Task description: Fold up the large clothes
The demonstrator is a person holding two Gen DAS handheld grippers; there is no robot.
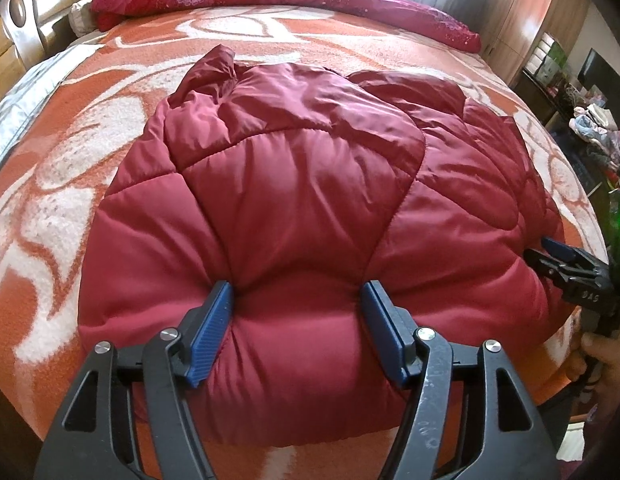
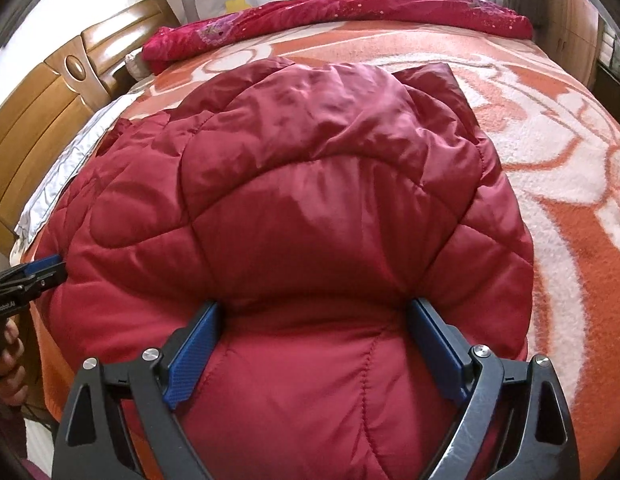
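While the red padded jacket (image 1: 294,200) lies bunched on the bed's near edge | left gripper (image 1: 298,320) pinches its near hem | right gripper (image 2: 315,340), wide, straddles padding, pads touching | I judge: lift evenly, fold away.

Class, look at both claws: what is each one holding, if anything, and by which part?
Both the left claw and the right claw pinch the red padded jacket along its thick near edge.
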